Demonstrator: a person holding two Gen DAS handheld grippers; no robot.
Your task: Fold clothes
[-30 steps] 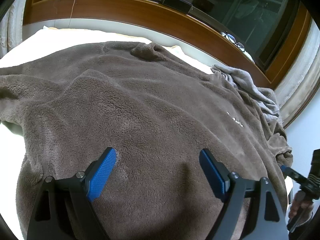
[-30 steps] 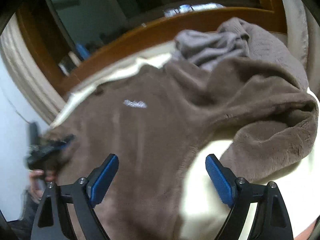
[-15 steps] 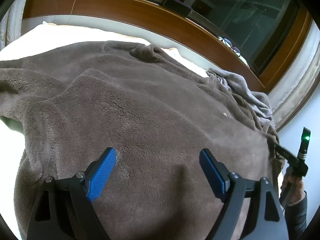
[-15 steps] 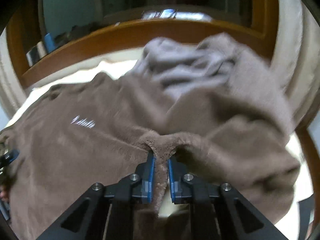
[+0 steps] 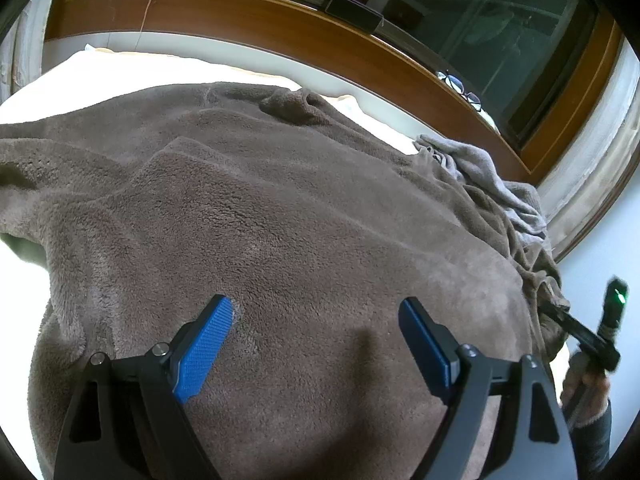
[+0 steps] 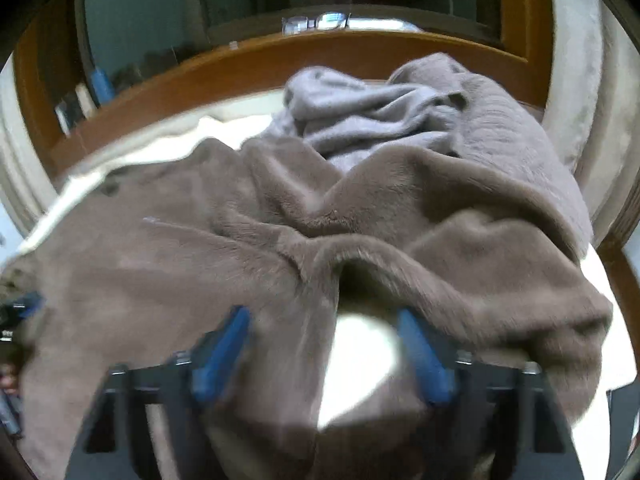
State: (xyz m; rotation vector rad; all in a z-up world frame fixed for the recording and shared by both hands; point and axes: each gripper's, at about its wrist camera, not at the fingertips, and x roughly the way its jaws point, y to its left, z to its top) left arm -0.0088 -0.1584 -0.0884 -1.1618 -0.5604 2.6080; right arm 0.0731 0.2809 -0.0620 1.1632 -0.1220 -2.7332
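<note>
A brown fleece sweater [image 5: 280, 220] lies spread over a white bed [image 5: 120, 68]. My left gripper [image 5: 316, 312] is open and empty, hovering just above the sweater's body. In the right wrist view the sweater [image 6: 200, 260] is bunched, with its right sleeve and side folded up in a ridge [image 6: 460, 240]. My right gripper [image 6: 324, 320] is open, its blue pads on either side of a fold edge of the sweater, holding nothing. The right gripper's handle and the hand on it show at the right edge of the left wrist view [image 5: 592, 340].
A grey garment [image 6: 360, 116] lies crumpled behind the sweater, also in the left wrist view [image 5: 500, 176]. A wooden headboard ledge [image 5: 280, 20] runs along the far side, with eyeglasses [image 5: 460, 84] on it. White bed shows under the right gripper [image 6: 360, 360].
My right gripper shut on the sweater's fold half a second ago and has now opened, letting it go. The left gripper stayed open and drifted slightly over the sweater.
</note>
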